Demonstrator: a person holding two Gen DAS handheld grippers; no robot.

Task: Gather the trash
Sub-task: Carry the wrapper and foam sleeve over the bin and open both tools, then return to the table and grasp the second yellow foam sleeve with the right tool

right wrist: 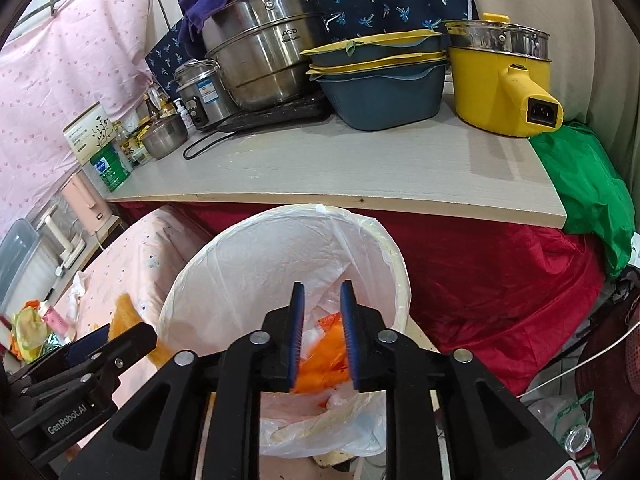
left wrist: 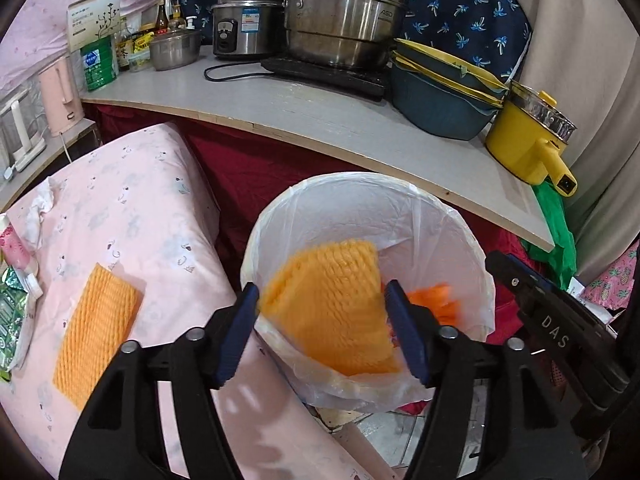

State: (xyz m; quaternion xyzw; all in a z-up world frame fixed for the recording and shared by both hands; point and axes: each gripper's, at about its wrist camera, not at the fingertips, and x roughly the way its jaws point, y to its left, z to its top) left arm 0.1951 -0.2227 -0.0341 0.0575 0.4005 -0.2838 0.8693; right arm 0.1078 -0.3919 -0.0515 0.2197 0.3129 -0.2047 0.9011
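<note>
The left claw (left wrist: 320, 328) is positioned over the near rim of the trash bin (left wrist: 476, 248), with its two blue-padded fingers (left wrist: 236, 332) spread wide apart. Between them, an orange foam net sheet (left wrist: 332, 304) appears motion-blurred over the bin opening; it sits close to both pads, but the left wrist view does not show whether either pad touches it. The bin is round, lined with a white translucent plastic bag (left wrist: 344, 200) folded over its rim, and stands on the floor between the bed and the counter (left wrist: 360, 128). A scrap of bright orange material (left wrist: 444, 300) lies inside the bin behind the sheet. A second orange foam net sheet (left wrist: 96, 332) lies flat on the pink patterned bedsheet (left wrist: 152, 208), well apart from the bin. At the left edge of the bed are a crumpled white tissue (left wrist: 40, 208) and green printed wrappers (left wrist: 12, 312). The right claw (right wrist: 322, 336) is positioned over the same bin (right wrist: 396, 264), its fingers (right wrist: 297, 336) set a narrow gap apart and holding nothing; orange trash (right wrist: 324, 364) is visible in the bag below that gap. The counter carries a large steel stockpot (left wrist: 344, 20), a rice cooker (left wrist: 244, 20), a small lidded steel pot (left wrist: 174, 48), stacked blue-and-yellow basins (left wrist: 440, 92) and a yellow electric pot (left wrist: 528, 140). A dark red cloth (right wrist: 500, 280) hangs below the counter edge, and a green bag (right wrist: 592, 200) rests at its right end.
</note>
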